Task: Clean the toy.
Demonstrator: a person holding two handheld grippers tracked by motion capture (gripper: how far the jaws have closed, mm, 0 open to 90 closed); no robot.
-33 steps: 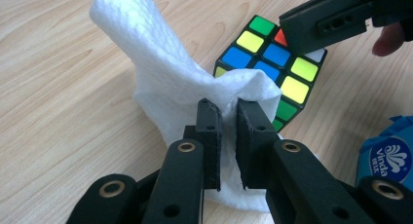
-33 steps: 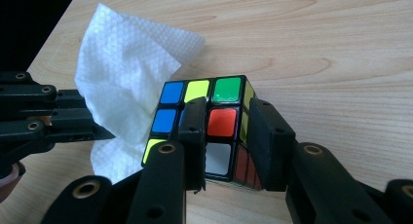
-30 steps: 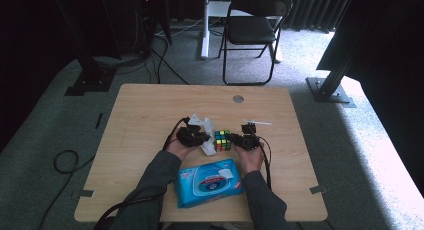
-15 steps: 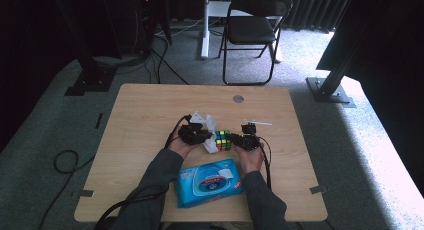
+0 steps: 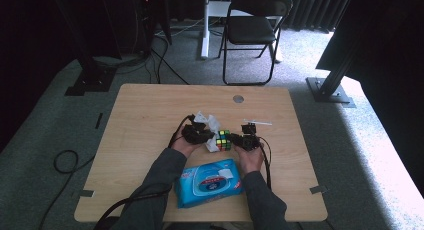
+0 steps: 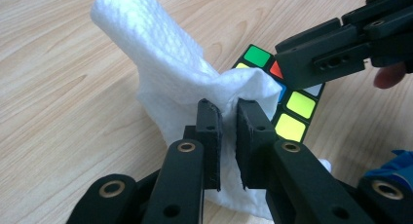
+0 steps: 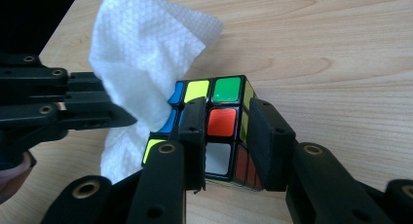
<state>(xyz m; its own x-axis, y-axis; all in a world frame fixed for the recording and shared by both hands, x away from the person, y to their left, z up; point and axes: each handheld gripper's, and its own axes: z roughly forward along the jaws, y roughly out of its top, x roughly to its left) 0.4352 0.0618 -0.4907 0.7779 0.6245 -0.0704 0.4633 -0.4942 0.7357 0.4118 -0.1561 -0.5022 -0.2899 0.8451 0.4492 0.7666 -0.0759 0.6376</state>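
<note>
Wipes pack (image 5: pixel 209 183): blue, soft, flat on the near tabletop (image 5: pixel 150 110) edge between the two forearms; untouched.
Left hand (image 5: pixel 182 146): low over the tabletop, palm down, forearm in from the near edge, gripper pointing toward the cube.
Left gripper (image 6: pixel 228 118): clamped on the wipe, jaws nearly together with the cloth bunched between them.
Right hand (image 5: pixel 250 159): resting near the tabletop, level, gripper aimed at the cube from the opposite side.
Right gripper (image 7: pixel 228 131): closed on the cube, one jaw on each of two opposite faces.
Cube (image 7: pixel 214 121): mid-tabletop between both grippers; judged stiff, light, smooth plastic, likely to slip or twist a layer if squeezed off-centre; best held flat across opposite faces, as here.
Wipe (image 6: pixel 180 73): white, limp, probably damp, pressed against the cube's side, loose end standing up; judged easy to tear; best pinched at a gathered fold.
Beyond: folding chair (image 5: pixel 252 25) on grey carpet.
</note>
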